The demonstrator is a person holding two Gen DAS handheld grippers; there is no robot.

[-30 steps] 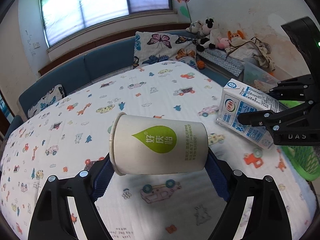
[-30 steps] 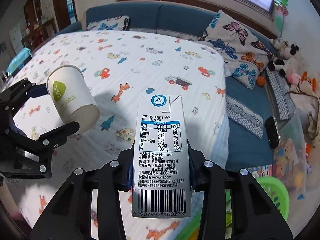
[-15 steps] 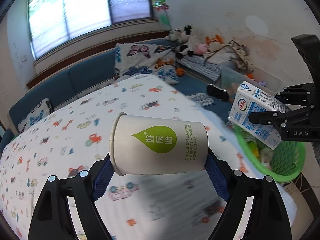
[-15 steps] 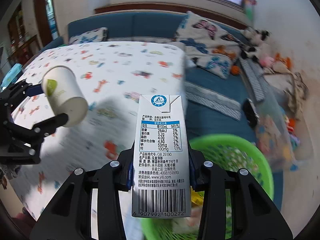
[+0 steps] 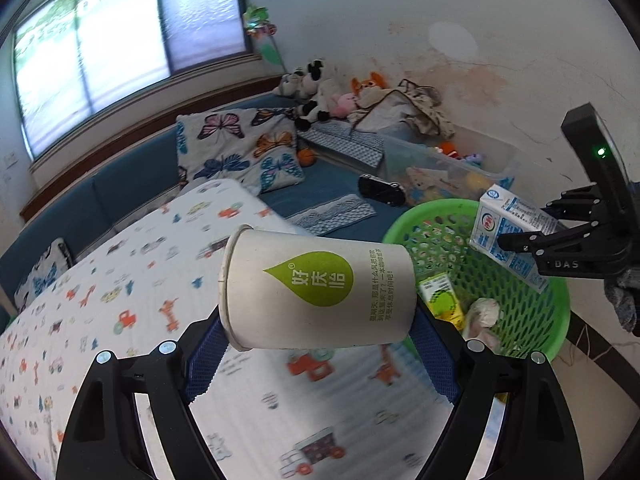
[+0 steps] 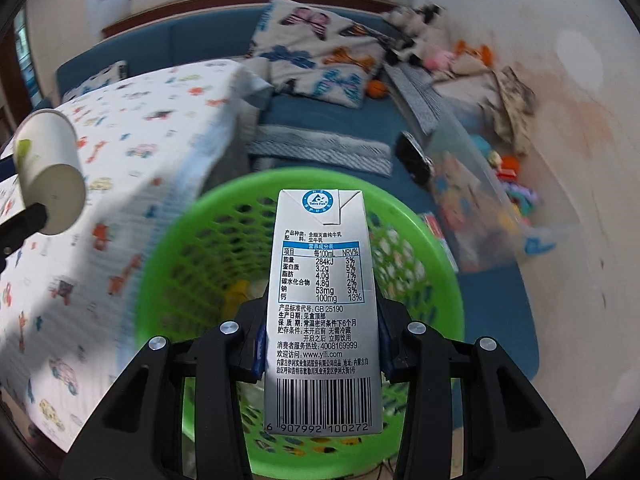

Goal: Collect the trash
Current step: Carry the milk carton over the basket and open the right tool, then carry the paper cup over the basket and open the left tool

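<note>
The right gripper [image 6: 320, 344] pinched the white rectangular milk carton [image 6: 323, 312] directly above the green mesh plastic basket [image 6: 448, 248], ready for dropping; the left gripper [image 5: 316, 332] clamped a sideways white paper cup [image 5: 316, 288] short of it.

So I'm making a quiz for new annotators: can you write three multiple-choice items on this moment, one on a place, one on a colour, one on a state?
1. Where is the milk carton?
A. over the basket
B. lying on the bed
C. on the sofa

2. What colour is the basket?
A. blue
B. green
C. red

3. How are the left tongs?
A. open, empty
B. shut on the paper cup
C. shut on a toy

Answers:
A, the right tongs hold it above the basket's rim.
B, its mesh wall is bright green.
B, the paper cup lies sideways between their pads.
</note>
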